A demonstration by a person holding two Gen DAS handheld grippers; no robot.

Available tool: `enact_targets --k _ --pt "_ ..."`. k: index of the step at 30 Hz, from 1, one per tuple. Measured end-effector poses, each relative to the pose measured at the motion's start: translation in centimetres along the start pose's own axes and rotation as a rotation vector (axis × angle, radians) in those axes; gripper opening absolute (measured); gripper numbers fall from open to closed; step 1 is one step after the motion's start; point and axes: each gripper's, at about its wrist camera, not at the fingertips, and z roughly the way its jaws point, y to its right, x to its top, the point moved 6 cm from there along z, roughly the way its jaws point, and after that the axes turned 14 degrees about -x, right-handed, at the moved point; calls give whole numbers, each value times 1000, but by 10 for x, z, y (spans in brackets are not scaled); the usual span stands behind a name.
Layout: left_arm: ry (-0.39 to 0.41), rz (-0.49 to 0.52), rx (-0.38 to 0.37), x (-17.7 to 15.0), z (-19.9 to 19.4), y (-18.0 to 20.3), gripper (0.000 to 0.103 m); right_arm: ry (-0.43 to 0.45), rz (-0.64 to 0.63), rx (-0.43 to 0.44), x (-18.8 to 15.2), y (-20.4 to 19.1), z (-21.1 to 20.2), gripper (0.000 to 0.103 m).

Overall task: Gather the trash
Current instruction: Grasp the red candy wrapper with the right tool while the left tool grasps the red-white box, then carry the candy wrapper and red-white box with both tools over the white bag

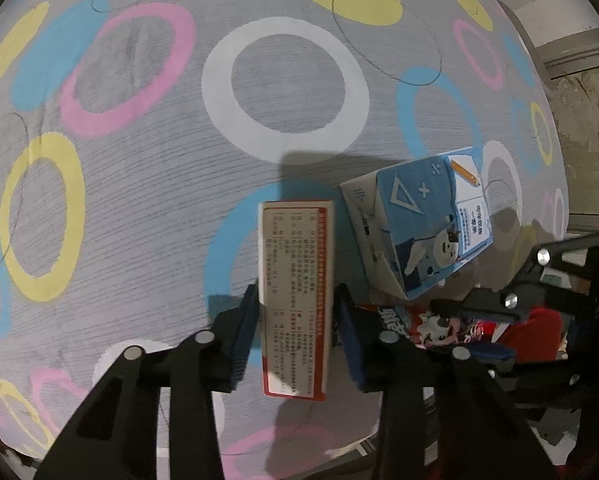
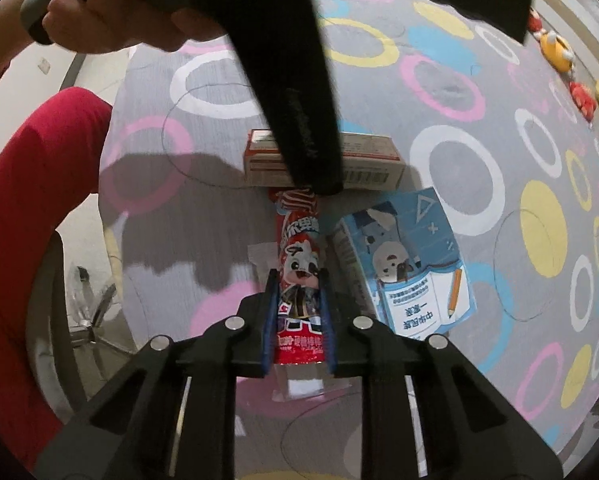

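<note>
The patterned tablecloth (image 1: 139, 200) carries all three trash items, packed close at the centre. The blue milk carton (image 1: 423, 224) lies on its side at 2 o'clock from my left gripper (image 1: 295, 320); it is the largest item and nothing grips it. The red-and-white box (image 1: 295, 292) lies along my left jaws; the snack wrapper (image 2: 301, 280) lies along my right gripper (image 2: 297, 320), with the carton just beside it at 2 o'clock. Hazard, as I judge it: the two tools work very close together, and the left tool crosses directly above the box in the right wrist view, so lifting both at once could knock them together or drag the carton. The wrapper is thin film; a lift by its edges could let it slip or crumple out. Left jaws: partly open, the left pad touching the box side, a narrow gap showing at the right pad, so I judge the box bracketed but not yet firmly clamped. Right jaws: narrowed onto the wrapper, both blue pads (image 2: 271, 320) pressing its edges.
</note>
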Motion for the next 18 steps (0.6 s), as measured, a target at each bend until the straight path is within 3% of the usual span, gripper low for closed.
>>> enact_targets --k 3,18 --pt "12 10 45 0 -3 4 36 10 2 -19 1 -1 -2 18" --pt "108 -36 102 -30 -53 -5 36 33 142 -136 -9 14 -41 17"
